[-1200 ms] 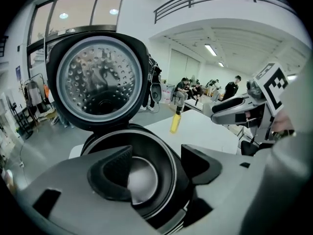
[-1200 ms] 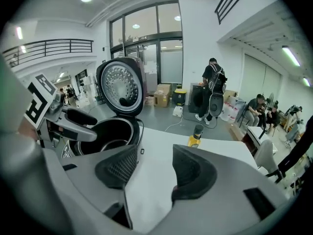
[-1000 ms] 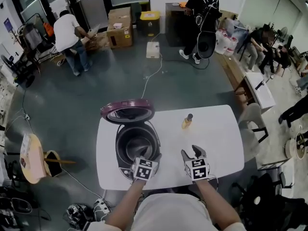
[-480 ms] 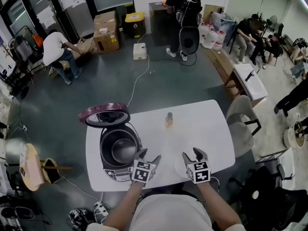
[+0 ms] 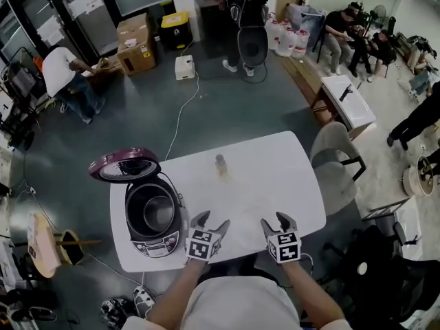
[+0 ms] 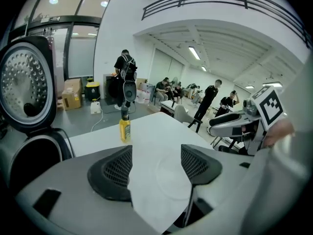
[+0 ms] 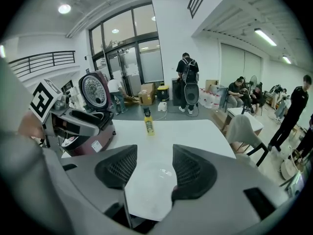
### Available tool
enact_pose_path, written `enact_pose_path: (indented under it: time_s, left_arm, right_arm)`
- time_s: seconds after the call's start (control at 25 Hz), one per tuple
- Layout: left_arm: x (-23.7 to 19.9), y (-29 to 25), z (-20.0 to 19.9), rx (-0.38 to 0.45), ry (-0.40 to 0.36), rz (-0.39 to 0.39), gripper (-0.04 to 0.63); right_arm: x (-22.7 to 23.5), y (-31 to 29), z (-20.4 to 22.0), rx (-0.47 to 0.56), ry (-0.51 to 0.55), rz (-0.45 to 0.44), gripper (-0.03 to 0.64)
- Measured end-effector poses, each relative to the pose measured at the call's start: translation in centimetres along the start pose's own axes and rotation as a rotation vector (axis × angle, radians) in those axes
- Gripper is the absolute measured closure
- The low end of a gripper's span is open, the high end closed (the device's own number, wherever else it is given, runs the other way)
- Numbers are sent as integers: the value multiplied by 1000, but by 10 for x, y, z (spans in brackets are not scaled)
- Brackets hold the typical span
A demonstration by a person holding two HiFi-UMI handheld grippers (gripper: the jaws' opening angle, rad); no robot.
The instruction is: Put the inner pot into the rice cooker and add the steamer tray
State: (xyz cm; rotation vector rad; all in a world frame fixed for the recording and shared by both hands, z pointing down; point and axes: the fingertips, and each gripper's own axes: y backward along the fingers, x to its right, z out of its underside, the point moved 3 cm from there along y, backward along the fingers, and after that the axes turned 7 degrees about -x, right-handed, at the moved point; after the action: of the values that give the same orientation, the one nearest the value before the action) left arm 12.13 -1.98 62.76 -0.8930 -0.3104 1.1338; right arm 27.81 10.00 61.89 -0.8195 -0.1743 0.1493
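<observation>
A white table (image 5: 275, 184) stands on a dark grey floor (image 5: 234, 95), cardboard boxes (image 5: 135, 45) by the far wall

Rice cooker (image 5: 152, 212) slides to lower left of frame; my left gripper (image 5: 211, 221), earlier over its front rim, now hangs over bare table (image 5: 275, 184) beside it.

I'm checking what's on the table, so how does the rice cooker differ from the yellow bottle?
The rice cooker is wide and squat, the yellow bottle slim and small. The cooker's lid stands open; the bottle is capped. The cooker sits at the left edge of the white table, the bottle farther back near the middle. Both stand on it.
</observation>
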Motion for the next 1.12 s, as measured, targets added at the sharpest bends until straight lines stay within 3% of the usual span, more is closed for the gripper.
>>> enact_pose_path:
  time_s: [0.44,1.12]
  left_arm:
    - [31,-45,20,-48,6,23,272]
    - [42,-116,83,-174,9,49,267]
  right_arm:
    - [43,-7,45,-65,-16,5,377]
    - [62,-58,111,-214,4,-35,379]
